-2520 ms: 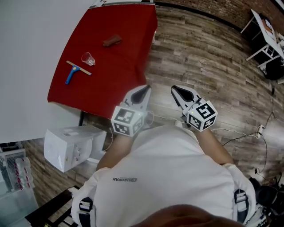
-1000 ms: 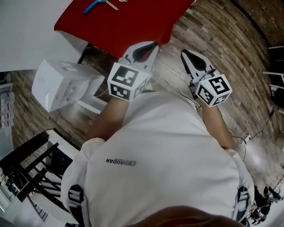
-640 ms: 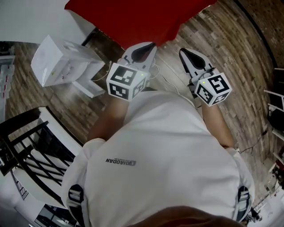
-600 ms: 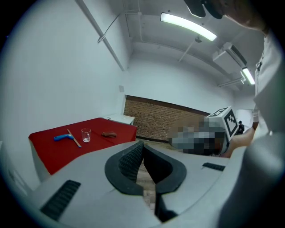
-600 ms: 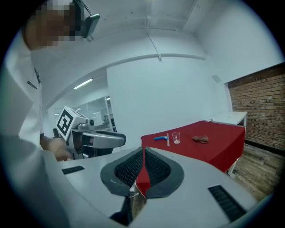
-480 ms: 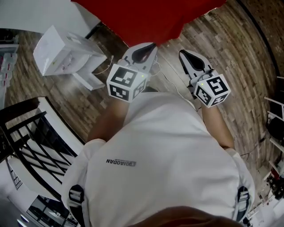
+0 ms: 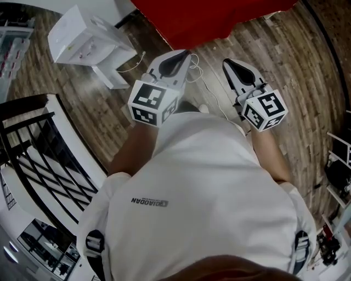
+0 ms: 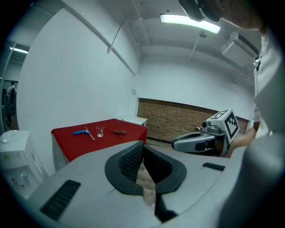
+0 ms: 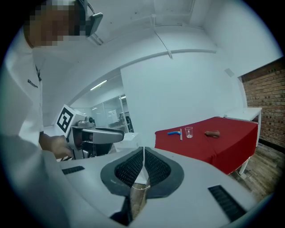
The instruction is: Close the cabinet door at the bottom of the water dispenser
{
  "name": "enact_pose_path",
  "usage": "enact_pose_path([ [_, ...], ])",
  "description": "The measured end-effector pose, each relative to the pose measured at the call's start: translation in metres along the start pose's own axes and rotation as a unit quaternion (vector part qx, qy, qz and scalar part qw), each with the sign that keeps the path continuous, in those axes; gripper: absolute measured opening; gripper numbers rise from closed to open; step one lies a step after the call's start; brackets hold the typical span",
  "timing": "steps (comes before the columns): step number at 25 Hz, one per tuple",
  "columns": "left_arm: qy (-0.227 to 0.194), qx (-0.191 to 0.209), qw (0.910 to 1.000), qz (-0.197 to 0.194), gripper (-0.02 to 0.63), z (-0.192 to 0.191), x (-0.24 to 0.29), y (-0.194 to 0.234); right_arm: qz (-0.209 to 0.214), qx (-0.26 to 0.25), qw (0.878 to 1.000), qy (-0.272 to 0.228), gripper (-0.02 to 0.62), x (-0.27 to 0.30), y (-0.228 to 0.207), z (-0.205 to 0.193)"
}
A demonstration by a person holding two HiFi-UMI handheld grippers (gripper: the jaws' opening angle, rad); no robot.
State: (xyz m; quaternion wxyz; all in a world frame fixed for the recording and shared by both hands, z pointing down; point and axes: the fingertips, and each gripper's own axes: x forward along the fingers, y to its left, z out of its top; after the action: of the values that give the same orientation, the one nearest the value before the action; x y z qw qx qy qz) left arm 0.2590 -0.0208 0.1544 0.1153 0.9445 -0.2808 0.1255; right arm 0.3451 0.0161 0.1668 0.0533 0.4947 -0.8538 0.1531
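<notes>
Item 1, nearest: left gripper (image 7: 184,54) & right gripper (image 7: 226,62), both carried close to our chest, roughly level, side by side. Each has its jaws pressed together w/ nothing between. We judge this a carrying pose, since a door wants a push, not a grip. Item 2: brown wood-plank floor (image 7: 274,66) under the tips. Item 3, up-left, well apart from both grippers: white box-shaped water dispenser (image 7: 88,33). A white panel (image 7: 112,77) juts out at its foot, prob. the open cabinet door, so closing not yet begun. Item 4, farthest: red-cloth table (image 7: 208,16), bearing a blue-handled scraper (image 8: 81,132), small clear glass (image 8: 100,131) & brown lump (image 8: 120,132).
</notes>
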Motion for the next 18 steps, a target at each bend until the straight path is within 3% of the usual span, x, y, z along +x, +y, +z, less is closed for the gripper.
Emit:
enact_pose_path([
  [18,0.017,-0.009,0.9949,0.099,-0.004,-0.035,-0.069,-0.041,0.107,-0.012,0.994,0.003,0.024,-0.02,0.056,-0.02],
])
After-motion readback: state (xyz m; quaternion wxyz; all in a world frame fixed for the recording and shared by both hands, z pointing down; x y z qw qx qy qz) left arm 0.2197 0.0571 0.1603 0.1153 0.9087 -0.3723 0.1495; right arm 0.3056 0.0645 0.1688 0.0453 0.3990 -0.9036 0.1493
